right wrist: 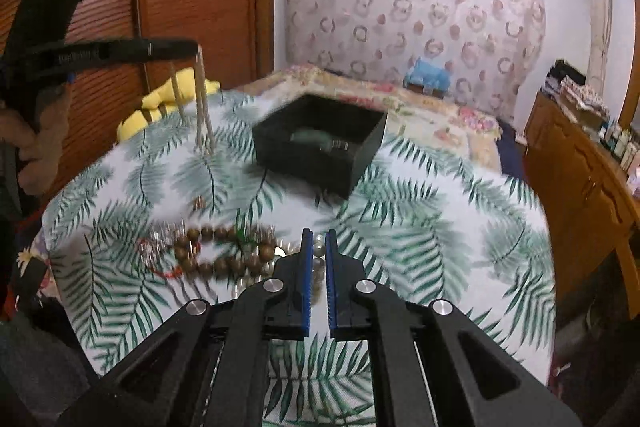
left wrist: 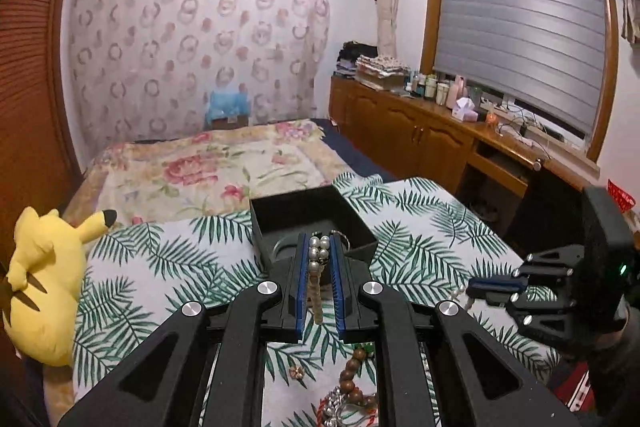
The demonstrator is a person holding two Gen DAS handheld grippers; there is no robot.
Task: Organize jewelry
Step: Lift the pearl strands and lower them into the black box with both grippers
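Observation:
My left gripper (left wrist: 319, 237) is shut on a pearl necklace (left wrist: 314, 254), held up in the air just in front of the open black box (left wrist: 280, 211). In the right wrist view, that necklace (right wrist: 200, 99) dangles in a long blurred loop from the left gripper (right wrist: 196, 47). My right gripper (right wrist: 318, 233) is shut on a short string of pearls (right wrist: 319, 251) just above the leaf-print tablecloth (right wrist: 420, 227). In the left wrist view, the right gripper (left wrist: 472, 285) has pearls (left wrist: 459, 293) hanging at its tip. The black box (right wrist: 360, 163) holds a greenish item (right wrist: 316, 141).
A brown wooden bead bracelet (right wrist: 216, 255), a red and silver piece (right wrist: 158, 251) and a small loose piece (left wrist: 297, 372) lie on the cloth near me. A yellow plush toy (left wrist: 44, 287) sits at the table's left edge. A bed (left wrist: 208, 163) lies behind and wooden cabinets (left wrist: 420, 131) line the right.

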